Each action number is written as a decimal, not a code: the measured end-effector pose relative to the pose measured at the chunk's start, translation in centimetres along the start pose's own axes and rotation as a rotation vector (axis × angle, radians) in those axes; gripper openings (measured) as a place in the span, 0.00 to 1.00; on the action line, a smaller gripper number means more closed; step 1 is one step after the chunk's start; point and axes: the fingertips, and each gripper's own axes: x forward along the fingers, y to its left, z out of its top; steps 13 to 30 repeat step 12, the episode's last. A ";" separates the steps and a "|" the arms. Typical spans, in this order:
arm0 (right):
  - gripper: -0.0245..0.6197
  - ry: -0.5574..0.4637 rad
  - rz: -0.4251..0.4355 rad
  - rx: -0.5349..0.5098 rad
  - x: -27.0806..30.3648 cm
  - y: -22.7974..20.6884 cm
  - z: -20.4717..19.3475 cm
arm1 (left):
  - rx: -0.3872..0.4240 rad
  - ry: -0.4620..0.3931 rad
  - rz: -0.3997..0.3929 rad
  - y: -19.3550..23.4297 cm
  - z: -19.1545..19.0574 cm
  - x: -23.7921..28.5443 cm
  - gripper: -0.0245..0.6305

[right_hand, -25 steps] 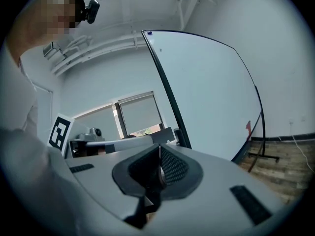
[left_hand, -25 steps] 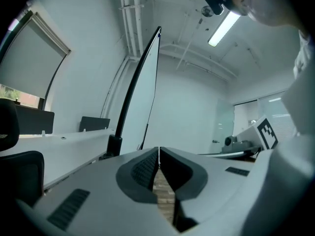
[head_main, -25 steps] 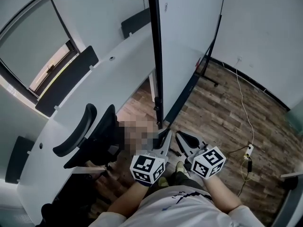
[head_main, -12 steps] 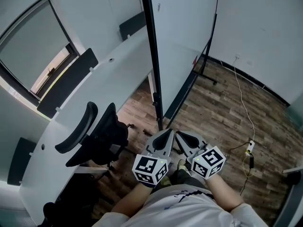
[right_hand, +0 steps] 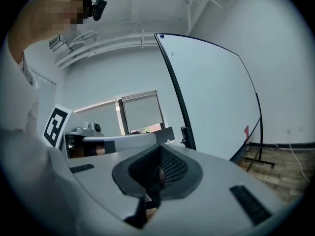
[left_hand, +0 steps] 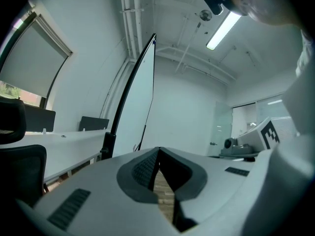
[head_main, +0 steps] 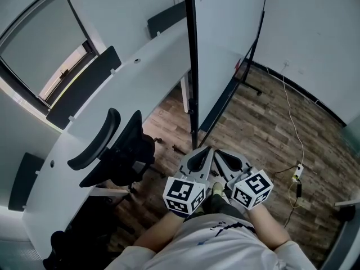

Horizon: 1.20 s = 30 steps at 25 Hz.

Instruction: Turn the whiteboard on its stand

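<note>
The whiteboard [head_main: 225, 38] stands upright on a black stand, its black near post [head_main: 191, 66] running down to the wooden floor. Its far foot [head_main: 247, 86] rests by the wall. Both grippers are held side by side, low in the head view, just short of the post's base. The left gripper [head_main: 203, 151] is shut with nothing in it, as is the right gripper [head_main: 220, 152]. In the left gripper view the whiteboard [left_hand: 140, 97] shows almost edge on beyond the closed left gripper [left_hand: 158, 149]. The right gripper view has the whiteboard [right_hand: 211, 92] face beyond the shut right gripper [right_hand: 160, 149].
A long curved white desk [head_main: 112, 106] runs along the left, with a black office chair [head_main: 121, 151] close to the post. A window with a blind [head_main: 39, 44] is at far left. A power strip [head_main: 297, 176] and a white cable [head_main: 289, 111] lie on the floor at right.
Both grippers have drifted a little forward toward the base of the whiteboard's near post. The left jaws have closed fully. The board itself stands as before.
</note>
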 end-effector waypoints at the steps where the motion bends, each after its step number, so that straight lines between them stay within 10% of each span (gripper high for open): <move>1: 0.06 0.001 0.000 0.000 0.0 0.1 0.0 | 0.000 -0.001 0.002 0.1 0.0 -0.2 0.06; 30: 0.06 0.008 -0.014 0.003 0.2 0.5 -0.7 | -0.011 -0.001 0.017 0.9 -0.5 -1.0 0.06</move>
